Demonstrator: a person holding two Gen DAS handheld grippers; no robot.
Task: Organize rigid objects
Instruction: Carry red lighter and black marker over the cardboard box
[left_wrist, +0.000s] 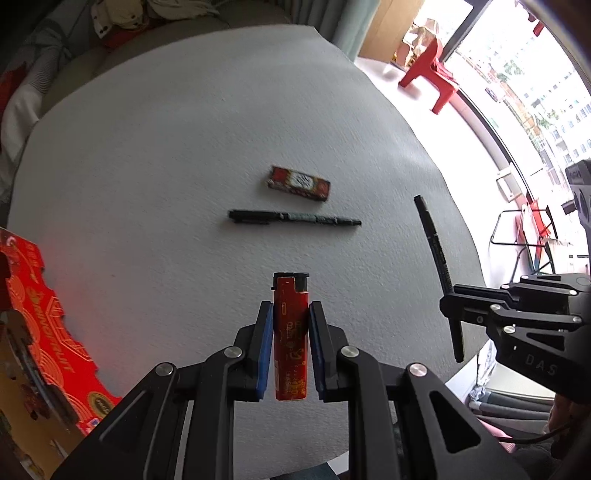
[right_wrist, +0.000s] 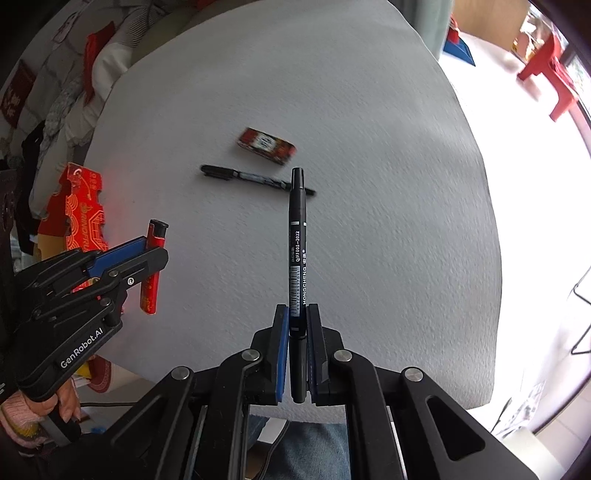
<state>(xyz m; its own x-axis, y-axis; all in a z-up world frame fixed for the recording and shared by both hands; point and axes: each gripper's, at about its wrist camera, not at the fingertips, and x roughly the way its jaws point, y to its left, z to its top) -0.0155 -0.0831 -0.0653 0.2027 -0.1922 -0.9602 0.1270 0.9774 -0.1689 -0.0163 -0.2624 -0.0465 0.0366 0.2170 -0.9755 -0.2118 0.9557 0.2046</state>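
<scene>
My left gripper (left_wrist: 290, 314) is shut on a red lighter (left_wrist: 290, 332) with a black cap and holds it above the white table (left_wrist: 147, 147). The lighter also shows in the right wrist view (right_wrist: 152, 266). My right gripper (right_wrist: 297, 317) is shut on a black marker pen (right_wrist: 297, 243) that points away from me; the pen also shows in the left wrist view (left_wrist: 437, 258). A second black pen (left_wrist: 291, 218) lies flat mid-table, with a small red box (left_wrist: 298, 183) just beyond it. Both also show in the right wrist view, the pen (right_wrist: 251, 177) and the box (right_wrist: 266, 144).
A red printed cardboard box (left_wrist: 40, 332) stands at the table's left edge, also in the right wrist view (right_wrist: 79, 218). Clothes and cushions (left_wrist: 55, 55) pile behind the table. A red plastic chair (left_wrist: 432, 74) stands on the floor to the far right.
</scene>
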